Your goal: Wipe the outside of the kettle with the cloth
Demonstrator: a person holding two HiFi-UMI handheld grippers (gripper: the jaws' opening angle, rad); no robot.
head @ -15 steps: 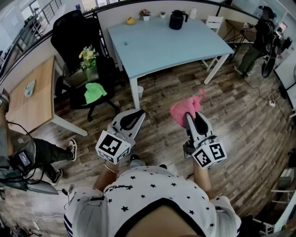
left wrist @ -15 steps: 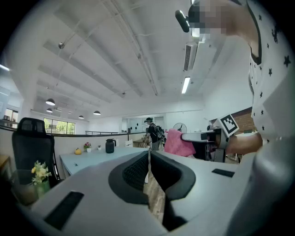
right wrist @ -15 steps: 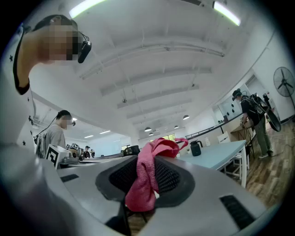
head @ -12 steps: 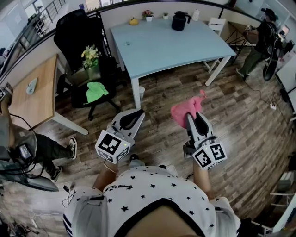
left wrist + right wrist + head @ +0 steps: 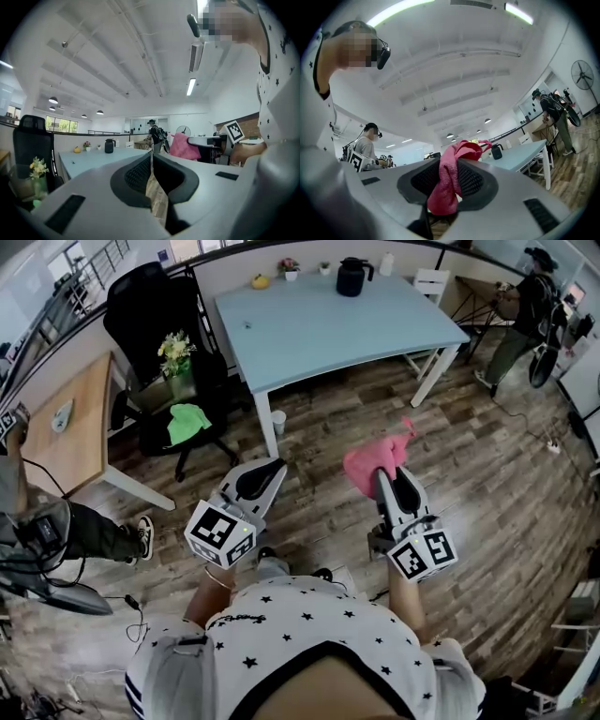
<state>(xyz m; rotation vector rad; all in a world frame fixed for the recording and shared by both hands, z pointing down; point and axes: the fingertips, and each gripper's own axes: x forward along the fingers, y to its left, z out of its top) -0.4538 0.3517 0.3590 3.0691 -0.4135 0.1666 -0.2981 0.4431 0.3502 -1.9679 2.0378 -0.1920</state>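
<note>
A black kettle (image 5: pixel 352 277) stands at the far edge of the light blue table (image 5: pixel 328 329); it also shows small in the left gripper view (image 5: pixel 109 146) and the right gripper view (image 5: pixel 497 152). My right gripper (image 5: pixel 385 474) is shut on a pink cloth (image 5: pixel 373 460), held over the wooden floor well short of the table. The cloth (image 5: pixel 449 180) hangs pinched between its jaws. My left gripper (image 5: pixel 265 476) is shut with nothing in it, beside the right one; its jaws meet in the left gripper view (image 5: pixel 151 176).
A black office chair (image 5: pixel 159 343) carries flowers (image 5: pixel 175 354) and a green cloth (image 5: pixel 187 422). A wooden desk (image 5: pixel 61 427) is at left. A yellow object (image 5: pixel 258 281), small plant pots (image 5: pixel 286 270) and a white bottle (image 5: pixel 387 264) stand near the kettle. A person (image 5: pixel 525 306) stands far right.
The view has shifted slightly, so the table and kettle sit a little further up and left. Both grippers keep their grip and pose.
</note>
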